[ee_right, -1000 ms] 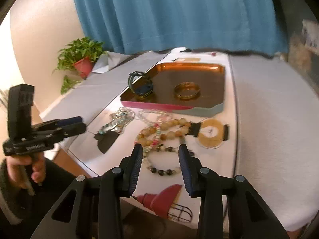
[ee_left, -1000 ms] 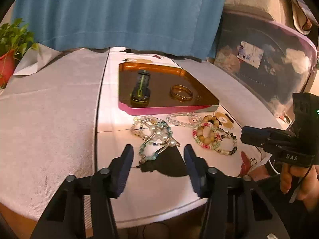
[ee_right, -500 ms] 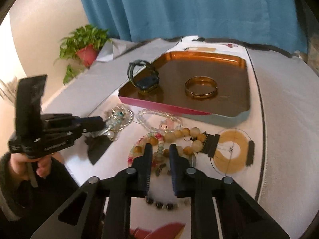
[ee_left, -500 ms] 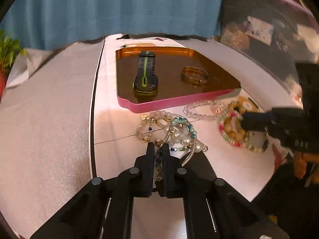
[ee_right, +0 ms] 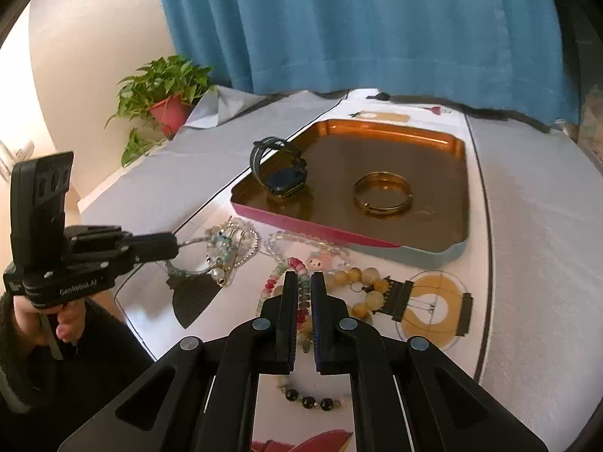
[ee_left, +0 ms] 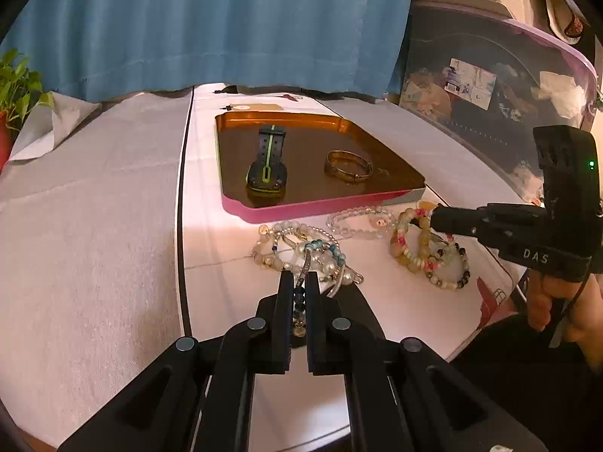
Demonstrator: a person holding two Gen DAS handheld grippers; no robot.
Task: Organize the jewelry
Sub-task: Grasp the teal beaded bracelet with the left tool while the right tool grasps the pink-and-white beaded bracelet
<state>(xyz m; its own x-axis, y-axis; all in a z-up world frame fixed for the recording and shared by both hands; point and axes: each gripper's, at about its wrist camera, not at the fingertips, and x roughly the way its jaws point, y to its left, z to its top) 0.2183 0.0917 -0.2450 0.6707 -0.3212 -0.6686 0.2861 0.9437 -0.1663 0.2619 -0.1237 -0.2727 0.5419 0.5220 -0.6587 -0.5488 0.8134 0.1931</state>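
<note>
two grippers, two grips. in the left wrist view your left gripper (ee_left: 300, 282), at lower centre, is clenched on a dark beaded strand (ee_left: 298, 301) that runs from the tangle of pearl and turquoise pieces (ee_left: 301, 250) just above its tips. the strand's long axis lies along the fingers, pointing up the frame toward the tray (ee_left: 264, 213), which sits directly beyond the tangle, so the carry is straight ahead and up. the tray holds two things: one watch (ee_left: 267, 167) and one gold bangle (ee_left: 348, 164). your right gripper (ee_left: 437, 218) reaches in from the right edge onto the second heap (ee_left: 422, 245).

in the right wrist view your right gripper (ee_right: 303, 282), at lower centre, is clamped on a pink and green bead bracelet (ee_right: 301, 301), which threads between the pads along the fingers. the tray is up and slightly right of it, the nearer wall just past one clear bead bracelet (ee_right: 301, 243). how many bracelets the heap of amber beads (ee_right: 358, 286) holds you cannot count reliably. your left gripper (ee_right: 171, 246) sits at mid left on the other cluster.
</note>
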